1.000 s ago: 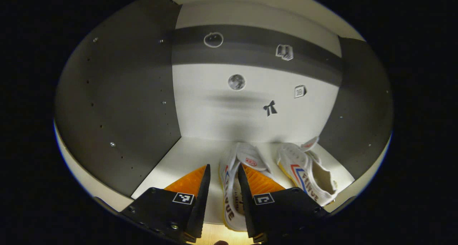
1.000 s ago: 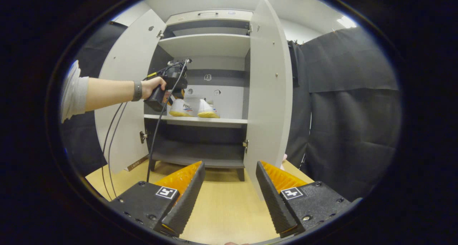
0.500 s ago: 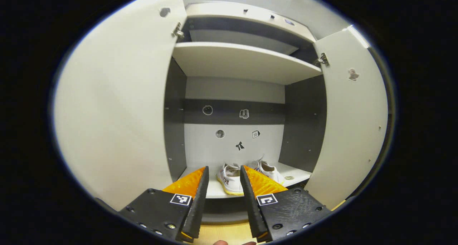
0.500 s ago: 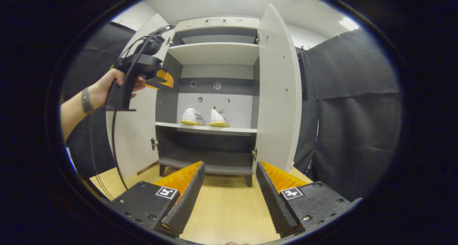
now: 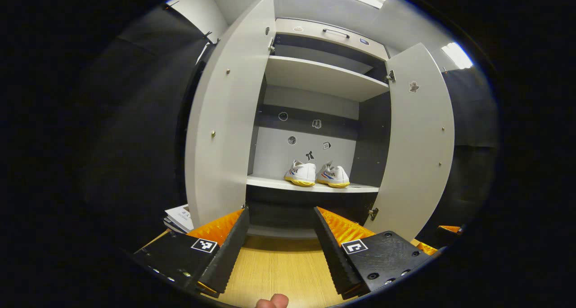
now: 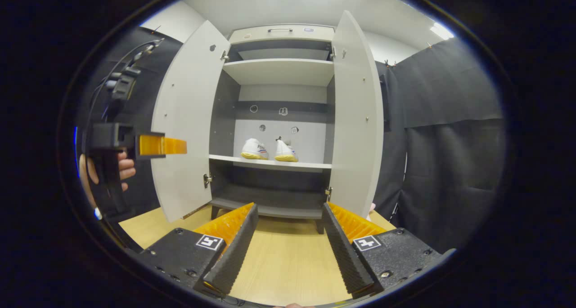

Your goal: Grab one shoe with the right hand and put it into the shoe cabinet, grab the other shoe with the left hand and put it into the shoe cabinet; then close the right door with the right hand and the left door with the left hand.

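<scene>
**Grey-white shoe cabinet, both doors open, pair of shoes on the middle shelf**

Shoe cabinet (image 6: 279,72): pale panels with dark grey inner sides, standing on short legs on the wooden floor (image 6: 288,258). Small stickers dot the back panel.

Left door (image 6: 186,119): swung wide open, inner face toward the right gripper view; in the left gripper view (image 5: 225,119) it stands nearly edge-on.

Right door (image 6: 355,119): open, seen nearly edge-on in the right gripper view; its inner face shows in the left gripper view (image 5: 416,137), with one small sticker near the top.

Middle shelf (image 6: 270,163): pale board carrying both shoes.

Left gripper (image 5: 281,240): held low before the cabinet, fingers spread apart, nothing between them. It shows in profile at the left of the right gripper view (image 6: 180,145), in a hand (image 6: 123,168), cables rising from its top.

Right gripper (image 6: 288,236): fingers spread apart over the floor, nothing between them, aimed at the cabinet's lower part.

Left shoe (image 6: 254,149): white, yellow sole, just beside its mate, toe toward the back.

Right shoe (image 6: 285,150): white, yellow sole, on the same shelf.

Papers (image 5: 180,218): small stack on the floor beside the left door's foot.
</scene>
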The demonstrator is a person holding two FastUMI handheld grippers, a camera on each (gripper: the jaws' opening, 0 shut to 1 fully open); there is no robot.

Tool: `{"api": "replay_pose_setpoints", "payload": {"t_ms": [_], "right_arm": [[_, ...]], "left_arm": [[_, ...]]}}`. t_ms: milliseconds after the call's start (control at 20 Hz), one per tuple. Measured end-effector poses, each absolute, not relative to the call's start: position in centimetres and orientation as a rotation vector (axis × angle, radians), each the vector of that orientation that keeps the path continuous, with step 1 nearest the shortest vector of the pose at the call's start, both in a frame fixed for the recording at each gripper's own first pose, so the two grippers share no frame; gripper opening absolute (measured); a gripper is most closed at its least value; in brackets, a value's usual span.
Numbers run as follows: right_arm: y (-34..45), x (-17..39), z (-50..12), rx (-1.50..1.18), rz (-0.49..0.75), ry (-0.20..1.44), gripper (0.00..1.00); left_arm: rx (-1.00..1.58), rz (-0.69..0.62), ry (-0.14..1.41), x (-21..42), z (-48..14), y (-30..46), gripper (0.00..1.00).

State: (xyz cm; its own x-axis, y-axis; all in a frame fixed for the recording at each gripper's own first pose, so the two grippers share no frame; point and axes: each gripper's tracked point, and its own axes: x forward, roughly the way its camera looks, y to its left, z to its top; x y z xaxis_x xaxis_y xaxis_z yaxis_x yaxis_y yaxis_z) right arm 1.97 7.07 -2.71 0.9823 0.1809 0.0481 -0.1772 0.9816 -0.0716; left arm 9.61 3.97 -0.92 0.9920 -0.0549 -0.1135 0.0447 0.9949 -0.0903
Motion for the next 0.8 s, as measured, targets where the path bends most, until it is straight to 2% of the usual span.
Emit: {"api": "replay_pose_setpoints", "payload": {"t_ms": [250, 450, 550, 800], "right_arm": [[7.6, 0.3, -4.3, -0.083, 0.201, -0.019, 0.9], [7.5, -1.4, -4.7, -0.079, 0.204, -0.009, 0.9], [6.4, -2.0, -4.2, -0.074, 0.179, -0.022, 0.91], [1.9, -2.8, -4.5, -0.049, 0.082, 0.004, 1.0]], "left_arm": [[0.028, -0.039, 0.066, 3.8, -3.8, 3.7, 0.84], [0.035, -0.085, 0.08, 0.9, -5.8, 1.6, 0.84], [0.023, -0.106, 0.105, -0.1, -6.8, 0.6, 0.84], [0.011, -0.12, 0.149, -0.8, -8.3, 0.2, 0.85]]}}
